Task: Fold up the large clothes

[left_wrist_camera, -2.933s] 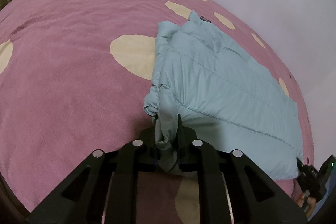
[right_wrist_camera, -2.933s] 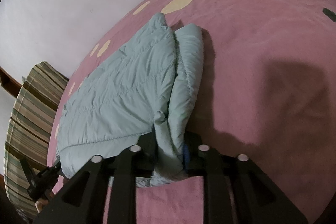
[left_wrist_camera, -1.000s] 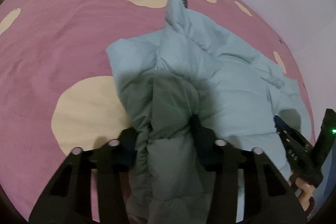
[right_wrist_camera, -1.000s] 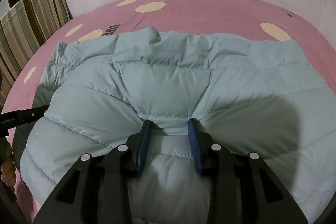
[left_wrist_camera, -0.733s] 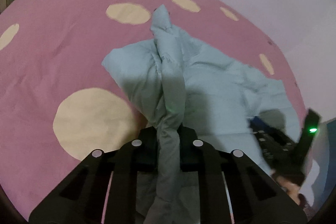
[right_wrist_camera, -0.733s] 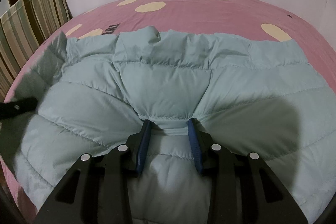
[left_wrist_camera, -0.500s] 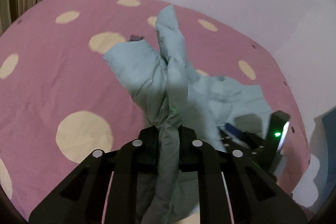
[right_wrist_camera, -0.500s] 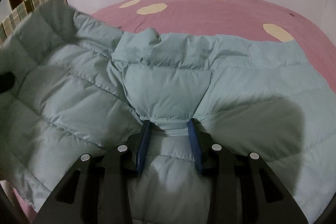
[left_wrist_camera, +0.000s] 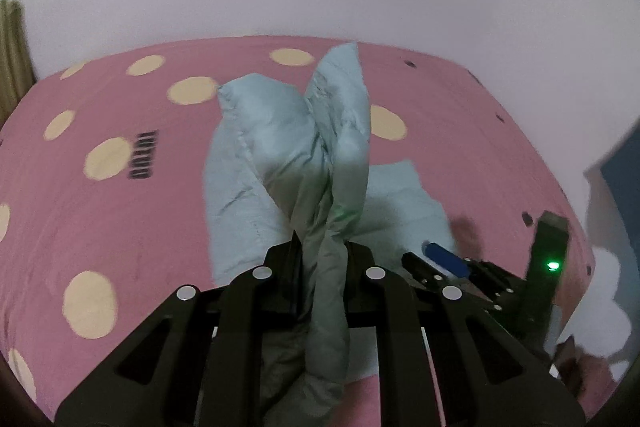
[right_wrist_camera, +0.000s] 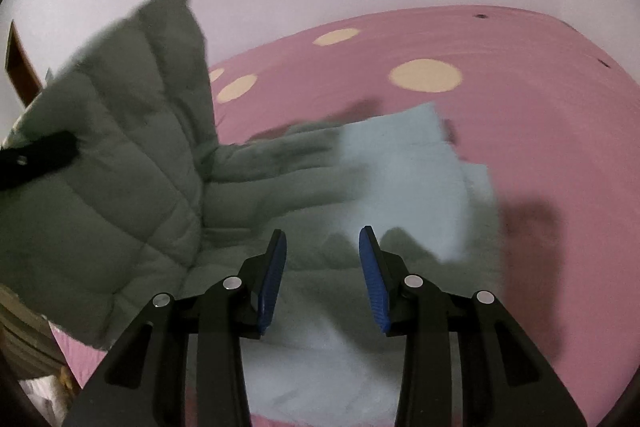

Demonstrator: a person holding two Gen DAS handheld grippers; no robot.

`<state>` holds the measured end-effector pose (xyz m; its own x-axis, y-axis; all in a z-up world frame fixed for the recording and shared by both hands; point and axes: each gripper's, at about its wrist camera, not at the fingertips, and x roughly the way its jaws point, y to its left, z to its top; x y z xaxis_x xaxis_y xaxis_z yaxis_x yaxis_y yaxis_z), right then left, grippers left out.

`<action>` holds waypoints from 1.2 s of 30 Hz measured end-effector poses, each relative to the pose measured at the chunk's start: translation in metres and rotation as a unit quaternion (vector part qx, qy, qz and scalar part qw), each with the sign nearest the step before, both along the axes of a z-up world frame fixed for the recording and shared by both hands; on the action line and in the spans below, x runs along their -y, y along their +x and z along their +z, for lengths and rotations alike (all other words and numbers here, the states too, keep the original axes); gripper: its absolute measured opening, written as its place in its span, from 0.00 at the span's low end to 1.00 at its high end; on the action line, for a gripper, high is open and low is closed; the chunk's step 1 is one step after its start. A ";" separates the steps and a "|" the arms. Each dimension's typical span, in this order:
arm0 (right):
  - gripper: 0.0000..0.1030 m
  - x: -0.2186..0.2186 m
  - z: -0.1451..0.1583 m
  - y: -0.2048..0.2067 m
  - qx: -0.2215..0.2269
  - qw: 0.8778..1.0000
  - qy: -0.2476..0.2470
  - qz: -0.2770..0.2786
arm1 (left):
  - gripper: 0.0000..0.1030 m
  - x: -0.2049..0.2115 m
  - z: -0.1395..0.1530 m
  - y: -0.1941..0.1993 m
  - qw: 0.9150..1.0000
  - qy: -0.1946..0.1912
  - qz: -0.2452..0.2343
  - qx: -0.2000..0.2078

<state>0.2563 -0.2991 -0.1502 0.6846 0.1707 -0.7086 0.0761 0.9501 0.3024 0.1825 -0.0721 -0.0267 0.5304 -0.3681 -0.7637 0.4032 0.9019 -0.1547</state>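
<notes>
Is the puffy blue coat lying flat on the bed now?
No. The left hand-held gripper pinches one side of the coat up; the rest lies on the pink bed.

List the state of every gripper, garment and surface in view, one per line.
left gripper: shut on the jacket, a bunched fold clamped between its fingers.
right gripper: open, nothing between its blue pads, hovering over the jacket.
jacket: light blue, quilted, one side lifted off the bed, the rest lying on it.
bedspread: pink with cream dots, spread flat under the jacket.
</notes>
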 end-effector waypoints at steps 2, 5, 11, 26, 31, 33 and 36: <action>0.37 0.018 0.001 -0.011 0.000 1.000 0.001 -0.014 | 0.12 0.028 -0.010 0.000 1.000 0.014 -0.012 -0.003; 0.37 0.042 -0.003 -0.027 -0.003 0.999 0.002 -0.036 | 0.12 0.064 -0.031 -0.001 0.999 0.027 -0.026 -0.014; 0.37 0.073 -0.017 -0.048 -0.019 0.997 0.009 -0.068 | 0.12 0.106 -0.081 -0.002 0.998 0.037 -0.030 -0.045; 0.37 0.078 -0.017 -0.041 -0.029 0.997 0.006 -0.078 | 0.39 0.104 -0.076 -0.038 0.998 -0.007 -0.054 -0.029; 0.59 0.065 -0.002 -0.033 -0.014 0.998 0.000 -0.065 | 0.55 0.065 -0.044 -0.053 0.998 -0.053 -0.042 -0.004; 0.61 0.057 0.005 -0.031 -0.004 0.998 -0.002 -0.062 | 0.59 0.045 -0.039 -0.052 0.998 -0.055 -0.025 0.008; 0.61 0.047 0.012 -0.025 -0.001 0.999 0.005 -0.050 | 0.60 0.006 -0.045 -0.041 0.999 -0.046 0.019 0.018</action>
<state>0.2317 -0.3458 -0.1384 0.6973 0.1084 -0.7085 0.1706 0.9350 0.3110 0.1417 -0.0783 -0.0714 0.5718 -0.4152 -0.7076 0.3762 0.8992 -0.2235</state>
